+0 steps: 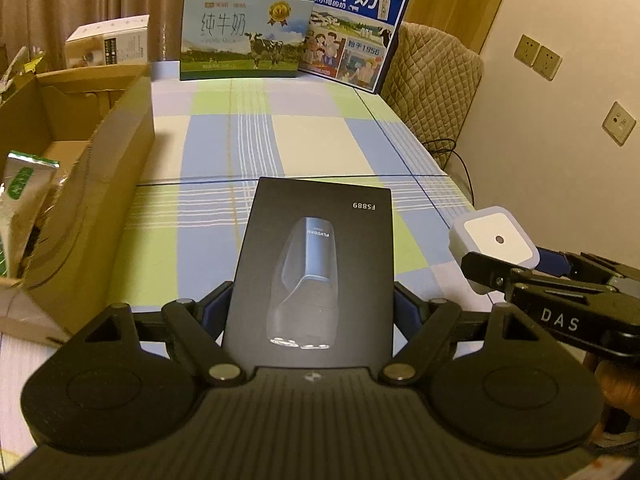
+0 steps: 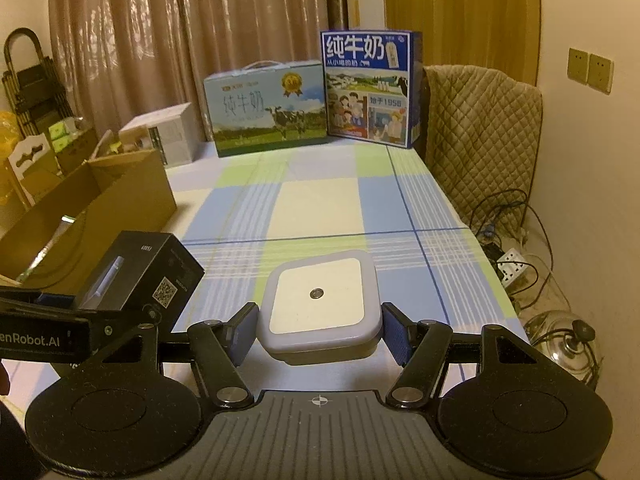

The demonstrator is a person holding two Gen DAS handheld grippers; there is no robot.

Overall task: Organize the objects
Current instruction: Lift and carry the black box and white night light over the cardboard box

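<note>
Left hand-held gripper clamps the black shaver box, its long axis running up the frame, while the right hand-held gripper grips the white square night light; the open cardboard box lies at upper left, nearer the left hand.

the black shaver box bears a grey shaver picture. the night light is white with a pale lilac rim. the desk's cloth is checked in blue, green and cream with white stripes. at its far edge stand a green-and-sky milk carton and a dark blue one. the cardboard box at the left edge is brown.
</note>
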